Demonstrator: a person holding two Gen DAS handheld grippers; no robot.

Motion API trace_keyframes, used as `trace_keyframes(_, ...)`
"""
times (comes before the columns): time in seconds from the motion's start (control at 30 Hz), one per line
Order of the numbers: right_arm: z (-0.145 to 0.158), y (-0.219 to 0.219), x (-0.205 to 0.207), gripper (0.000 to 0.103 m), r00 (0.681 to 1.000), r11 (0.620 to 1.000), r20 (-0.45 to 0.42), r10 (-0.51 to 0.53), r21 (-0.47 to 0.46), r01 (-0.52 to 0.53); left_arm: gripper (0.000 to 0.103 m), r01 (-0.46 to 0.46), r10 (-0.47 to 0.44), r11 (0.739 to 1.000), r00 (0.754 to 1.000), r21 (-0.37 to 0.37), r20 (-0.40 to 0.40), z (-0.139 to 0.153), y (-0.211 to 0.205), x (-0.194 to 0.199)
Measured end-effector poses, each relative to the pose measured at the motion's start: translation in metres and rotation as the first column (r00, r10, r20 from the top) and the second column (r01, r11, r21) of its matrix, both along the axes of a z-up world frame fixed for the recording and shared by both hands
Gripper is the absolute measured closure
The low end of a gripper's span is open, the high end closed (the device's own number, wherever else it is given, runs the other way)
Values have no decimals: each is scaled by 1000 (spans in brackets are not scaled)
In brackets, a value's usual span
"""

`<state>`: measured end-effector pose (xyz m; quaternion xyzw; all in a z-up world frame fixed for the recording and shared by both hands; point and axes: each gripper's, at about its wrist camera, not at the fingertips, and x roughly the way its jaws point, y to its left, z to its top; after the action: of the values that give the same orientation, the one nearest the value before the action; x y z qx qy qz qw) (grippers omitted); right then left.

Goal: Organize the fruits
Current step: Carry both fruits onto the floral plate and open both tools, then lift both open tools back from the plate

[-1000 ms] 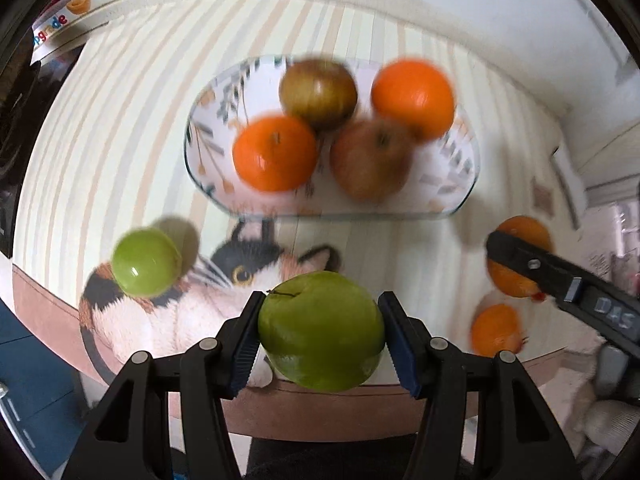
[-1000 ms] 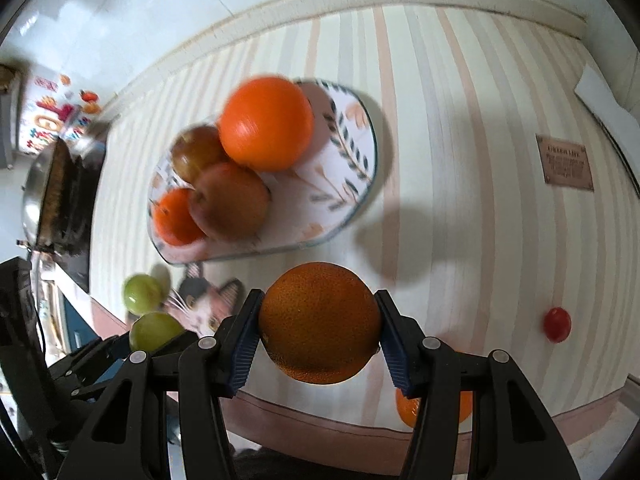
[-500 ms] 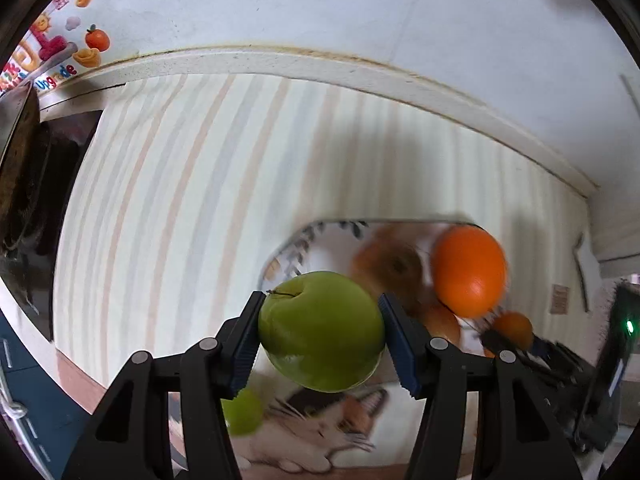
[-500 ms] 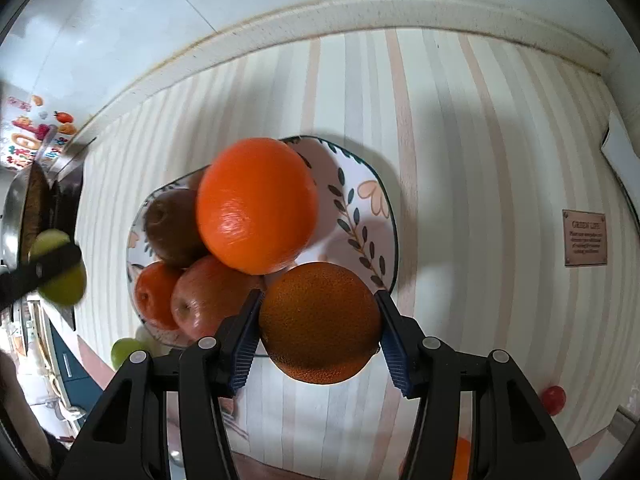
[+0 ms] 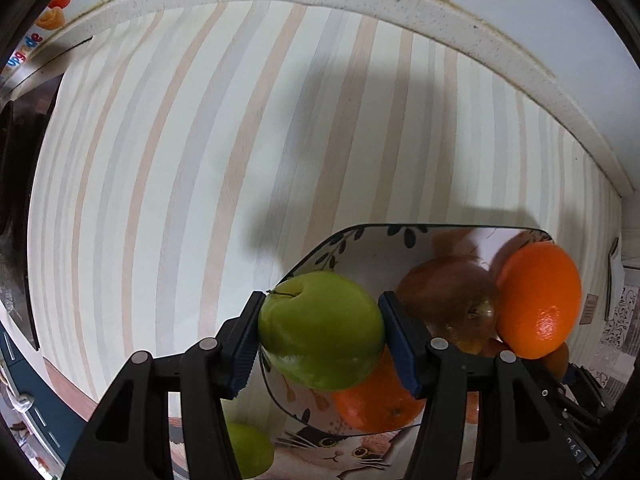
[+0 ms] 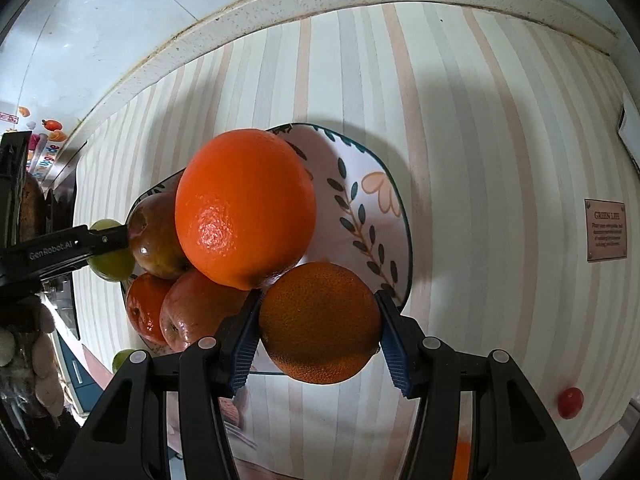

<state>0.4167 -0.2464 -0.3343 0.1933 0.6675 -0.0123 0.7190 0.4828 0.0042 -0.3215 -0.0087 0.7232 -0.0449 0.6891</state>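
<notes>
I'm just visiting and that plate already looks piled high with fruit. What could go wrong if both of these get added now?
1. The big orange sits on top of the apples on the plate; setting the held orange beside it might nudge it off.
2. The green apple hangs over the plate's edge, so it could roll off onto the table.
3. Both grippers are close at the plate and might bump.

A home kitchen or dining corner: a striped cloth covers the table (image 5: 168,184), a leaf-patterned plate (image 6: 372,208) holds fruit, a cat mat (image 5: 344,452) lies by it (fruit stickers (image 6: 52,130) dot the wall).
</notes>
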Motion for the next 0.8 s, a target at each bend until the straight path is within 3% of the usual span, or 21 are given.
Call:
trace_keyframes(0.23, -2, -3, 1, 44, 1000, 1000, -14, -4, 19, 4, 45, -8, 8, 1000, 1000, -17, 13, 4, -2, -3)
trace_keyframes(0.3, 2, -5, 1, 30, 1000, 1000, -9, -2, 18, 2, 25, -8, 8, 1000, 999, -10, 32, 11, -1, -3)
trace_keyframes(0.37, 6, -6, 0, 18, 1000, 1000, -8, -6, 16, 6, 18, -12, 13, 1000, 999, -10, 52, 19, 1, -6)
trace_keyframes(0.53, 22, -7, -4, 11, 1000, 1000, -4, 11, -15, -11, 18, -20, 21, 1000, 995, -9, 93, 41, -1, -21)
trace_keyframes(0.8, 65, 5, -22, 11, 994, 992, 72, 79, -105, -71, 18, -15, 13, 1000, 982, 10, 190, 75, -6, -64)
